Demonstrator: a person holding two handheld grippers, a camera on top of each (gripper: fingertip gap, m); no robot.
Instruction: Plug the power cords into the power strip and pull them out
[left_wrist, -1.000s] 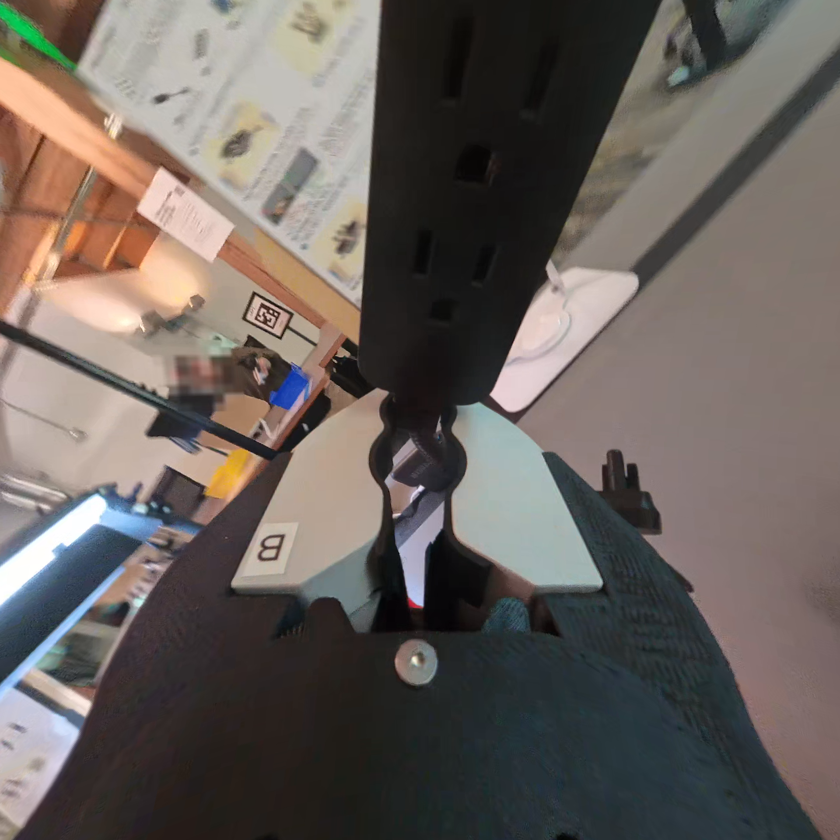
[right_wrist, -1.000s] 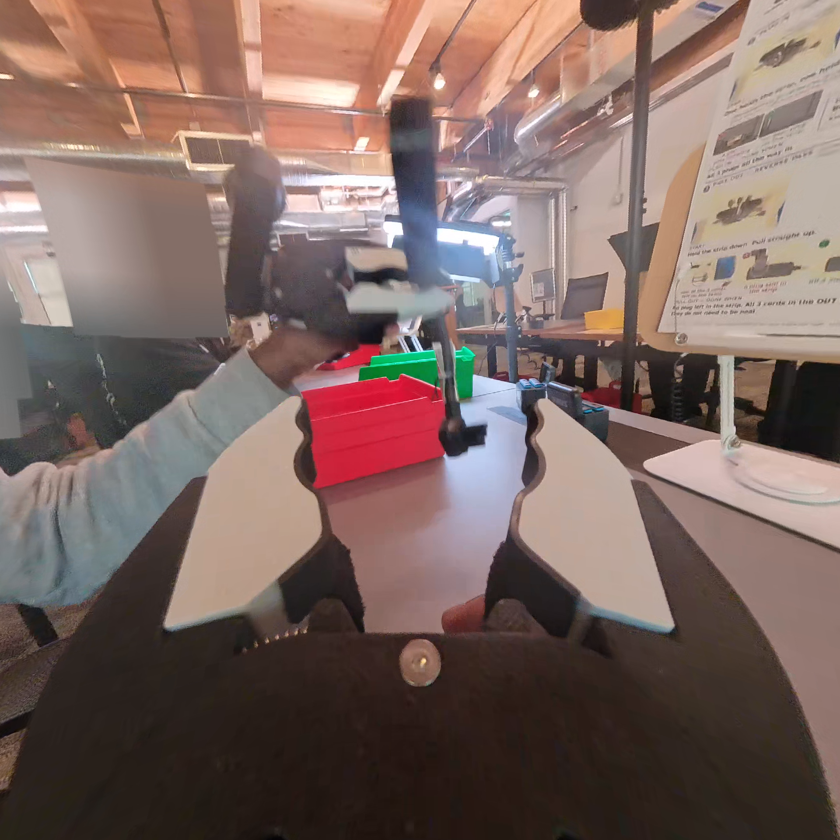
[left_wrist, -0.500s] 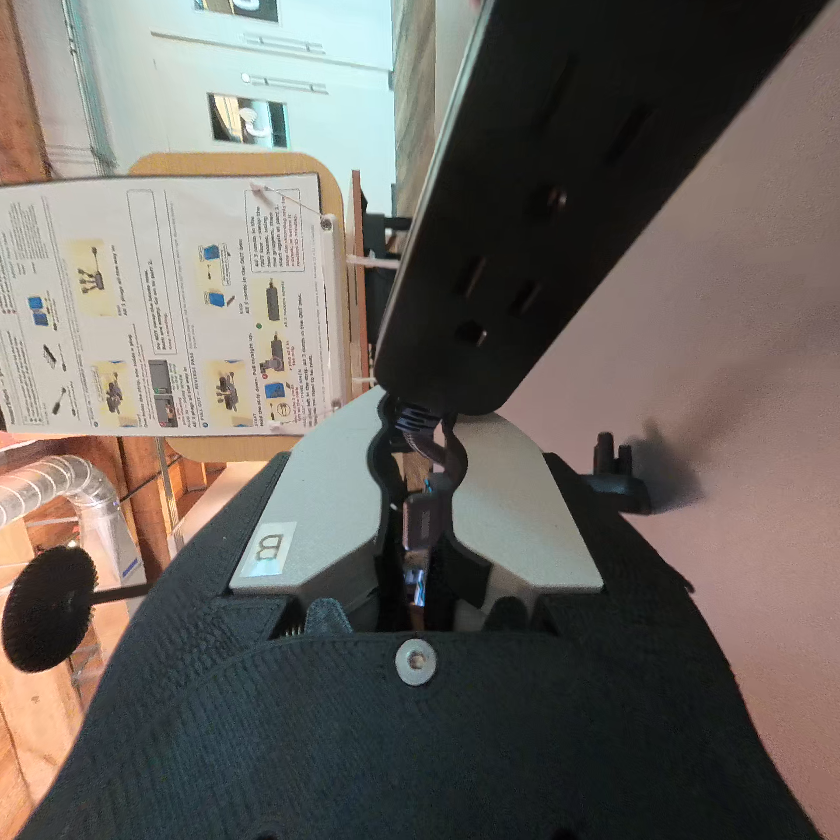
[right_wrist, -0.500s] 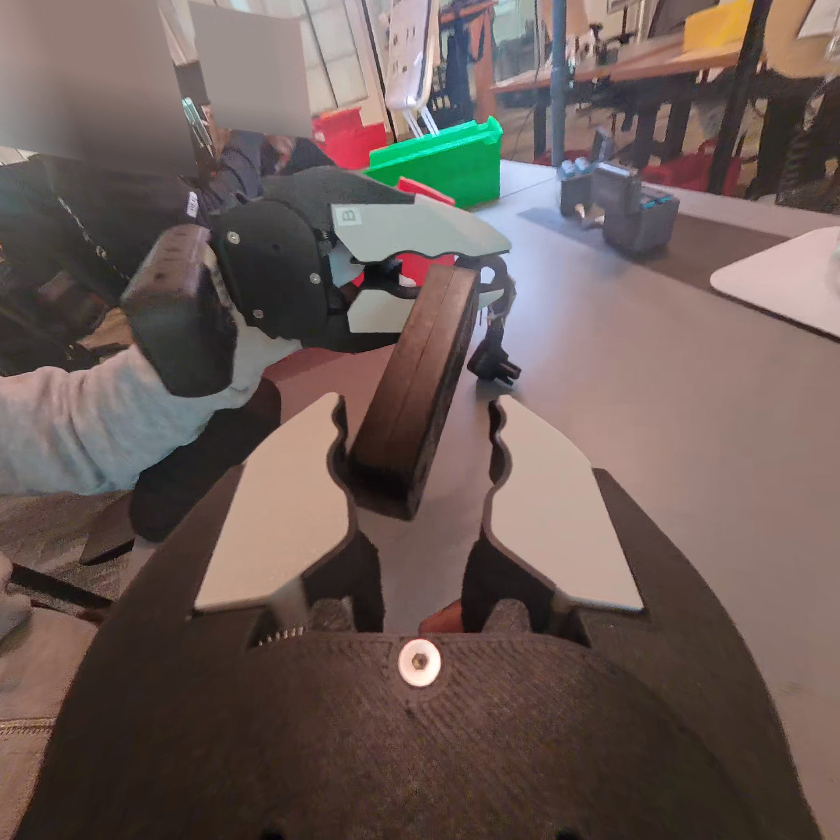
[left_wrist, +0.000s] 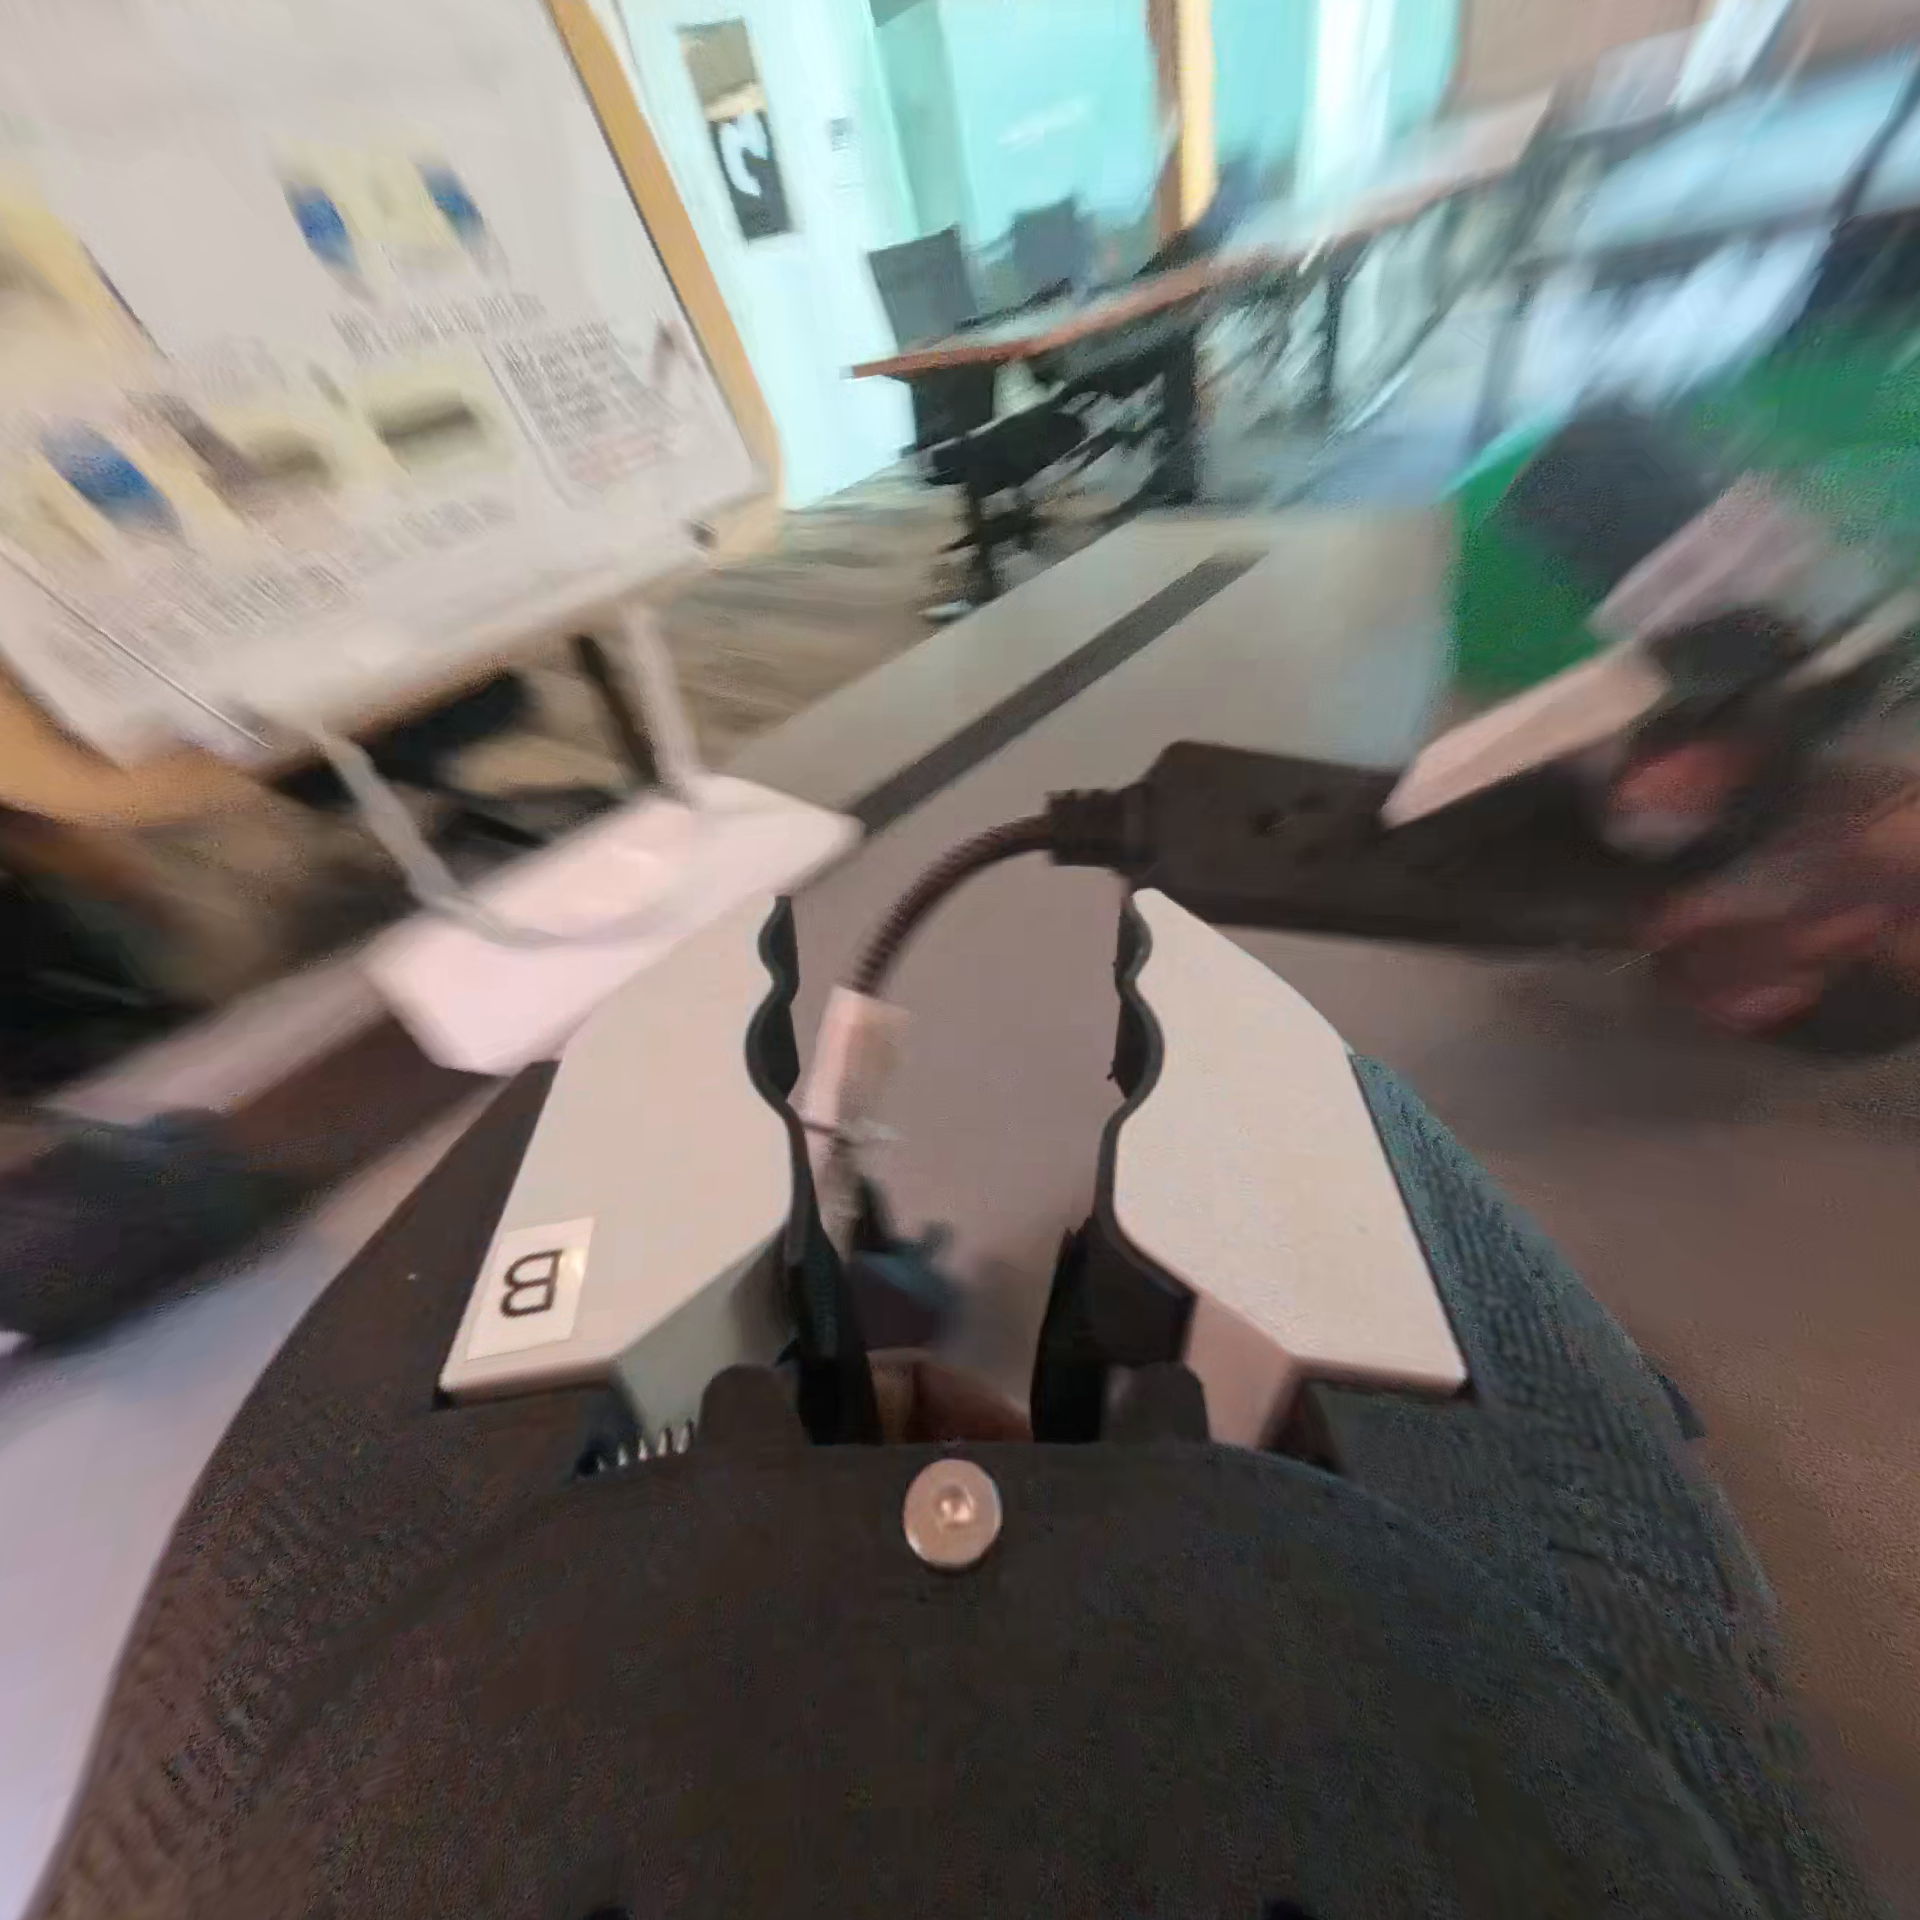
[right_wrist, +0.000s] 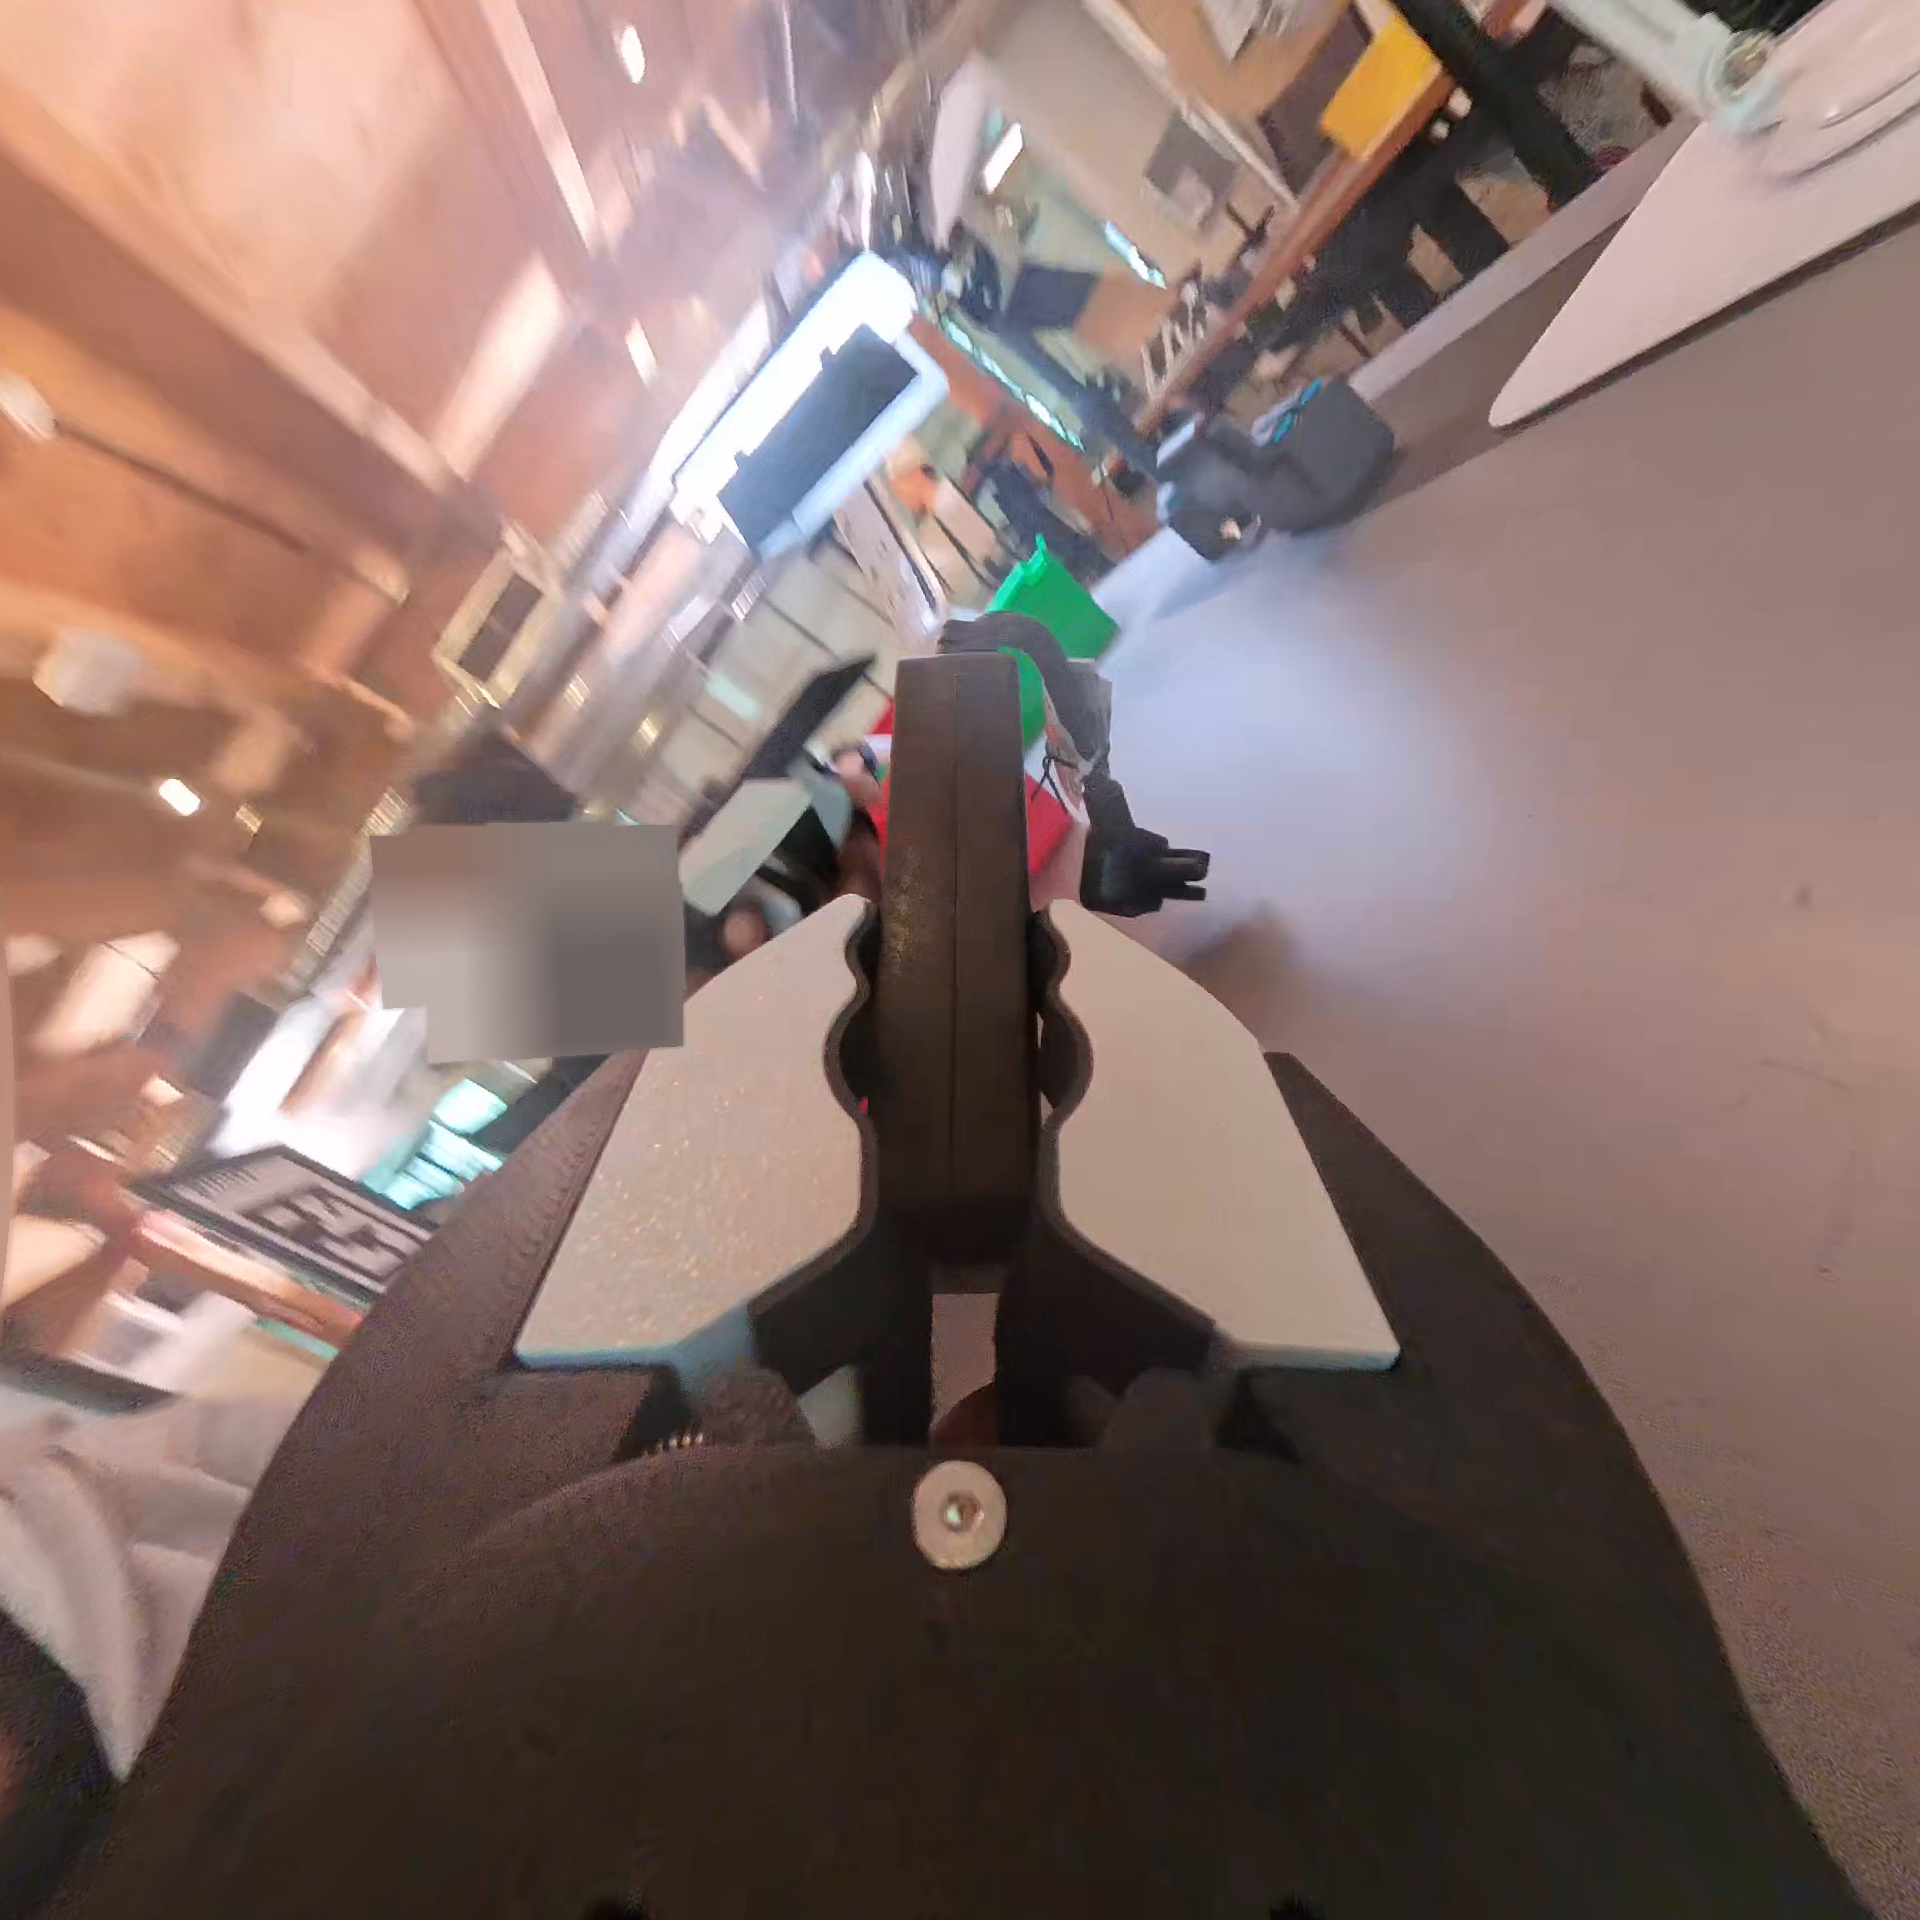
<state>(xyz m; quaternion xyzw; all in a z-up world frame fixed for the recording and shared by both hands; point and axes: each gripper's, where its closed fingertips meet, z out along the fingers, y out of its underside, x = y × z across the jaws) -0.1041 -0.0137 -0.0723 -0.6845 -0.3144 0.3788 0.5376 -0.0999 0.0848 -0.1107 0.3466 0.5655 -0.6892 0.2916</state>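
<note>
Right tool (right_wrist: 956, 997) clamped on power strip (right_wrist: 951, 935), edge-on, long axis running straight ahead. Left tool (left_wrist: 951, 997) apart, strip's cord (left_wrist: 914, 904) between its fingers, strip ahead-right. Plug (right_wrist: 1138, 862) on table (right_wrist: 1558, 831) beyond right tool; left tool free for it.

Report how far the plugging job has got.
Done: only the grasp. The right gripper is shut on the power strip, seen edge-on. In hand: the strip's own cord runs between the open fingers of the left gripper, ungripped. A black plug hangs loose beyond the strip, in no socket. Left: every plug-in and pull-out, as far as the blurred views show.
</note>
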